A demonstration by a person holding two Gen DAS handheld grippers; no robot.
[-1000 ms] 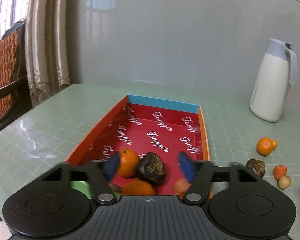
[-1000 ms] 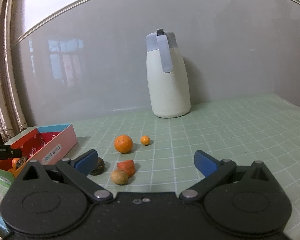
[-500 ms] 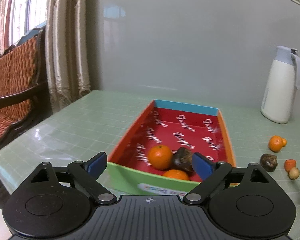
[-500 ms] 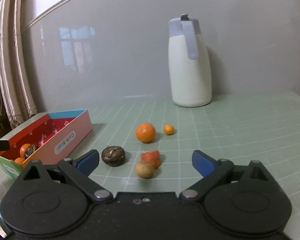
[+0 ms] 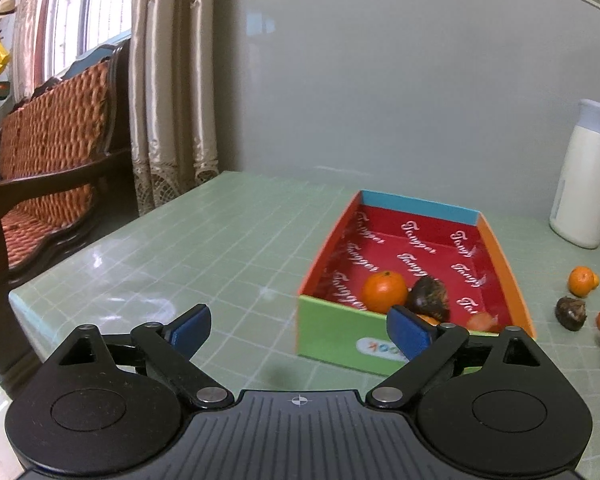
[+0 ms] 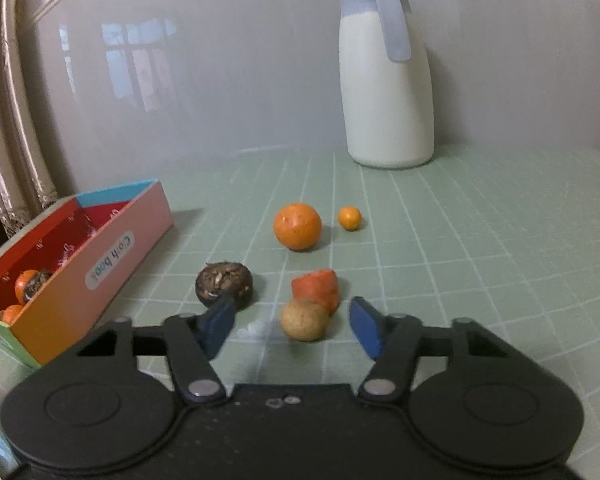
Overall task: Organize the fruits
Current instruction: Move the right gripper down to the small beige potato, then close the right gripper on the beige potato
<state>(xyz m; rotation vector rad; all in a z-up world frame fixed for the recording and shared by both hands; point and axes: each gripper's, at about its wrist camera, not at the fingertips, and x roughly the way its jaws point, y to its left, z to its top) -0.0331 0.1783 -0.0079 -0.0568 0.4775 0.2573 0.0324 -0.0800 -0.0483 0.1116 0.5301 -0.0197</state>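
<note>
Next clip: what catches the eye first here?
The bright red-lined box on the green table, already holding an orange and a dark fruit. Then the loose fruit beside it, with the right gripper closing around a small tan fruit. A white jug stands behind.

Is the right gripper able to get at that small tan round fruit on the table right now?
Probably yes. The tan fruit lies between the fingers of the right gripper, whose jaws have just been closing and do not yet touch it. The red-orange piece touches it behind.
</note>
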